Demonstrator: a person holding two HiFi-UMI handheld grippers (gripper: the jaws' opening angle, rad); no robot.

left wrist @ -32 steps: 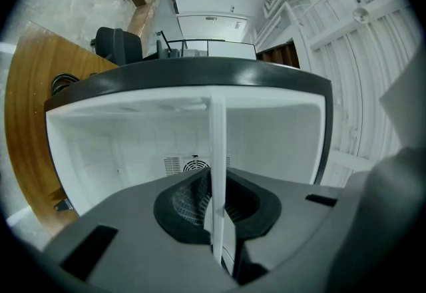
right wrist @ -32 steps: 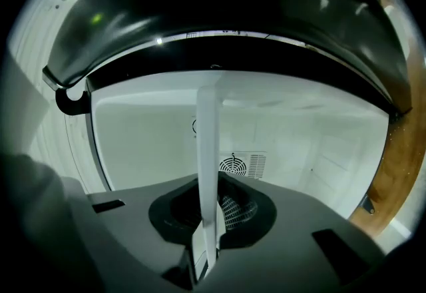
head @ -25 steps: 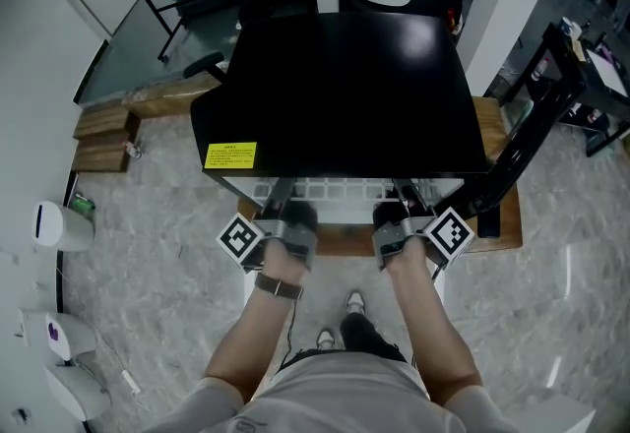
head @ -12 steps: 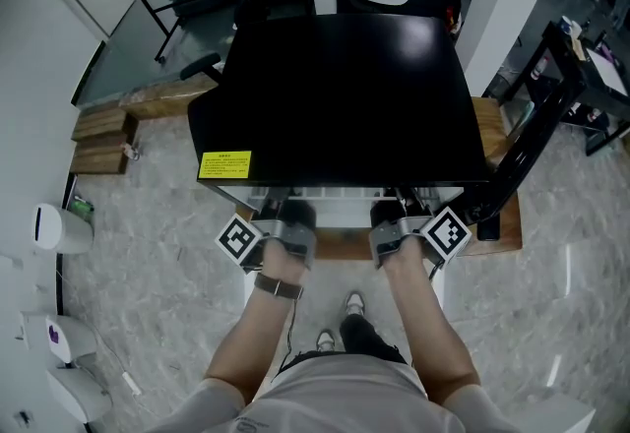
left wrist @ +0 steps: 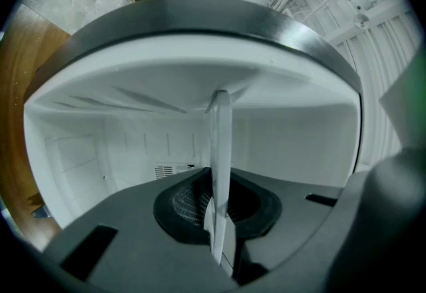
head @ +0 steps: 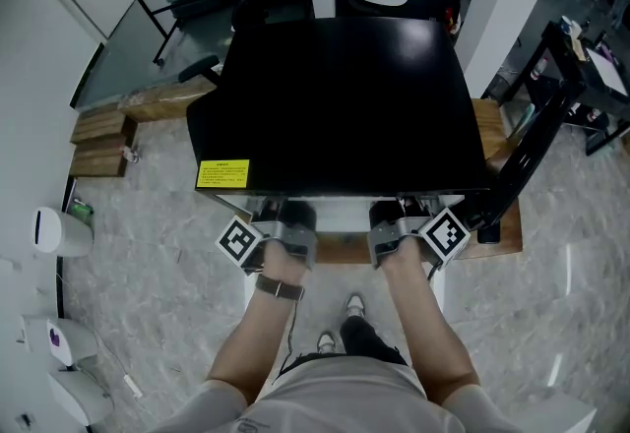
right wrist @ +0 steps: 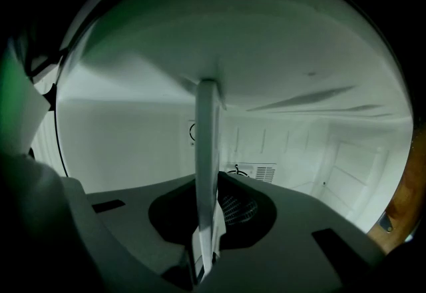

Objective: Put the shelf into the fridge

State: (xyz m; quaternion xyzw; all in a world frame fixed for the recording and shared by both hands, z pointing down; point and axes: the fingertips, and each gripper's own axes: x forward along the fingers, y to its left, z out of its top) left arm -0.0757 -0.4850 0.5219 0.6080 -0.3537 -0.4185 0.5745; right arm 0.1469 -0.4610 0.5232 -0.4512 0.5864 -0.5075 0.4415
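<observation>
Since a second ago the shelf (head: 340, 216) has slid deeper under the black fridge (head: 340, 96) top, and less of its white front edge shows. Both hands have followed it forward. Left gripper (head: 283, 222) and right gripper (head: 398, 220) sit side by side at the fridge mouth, each clamped narrow on the shelf's near edge. In the left gripper view the jaws of the left gripper (left wrist: 217, 222) pinch the thin white shelf (left wrist: 219, 145), seen edge-on. The right gripper (right wrist: 205, 235) grips the shelf (right wrist: 207, 152) the same way. Beyond the jaws lies the white fridge interior (left wrist: 126, 145), with a small vent (right wrist: 265, 172) on its back wall.
</observation>
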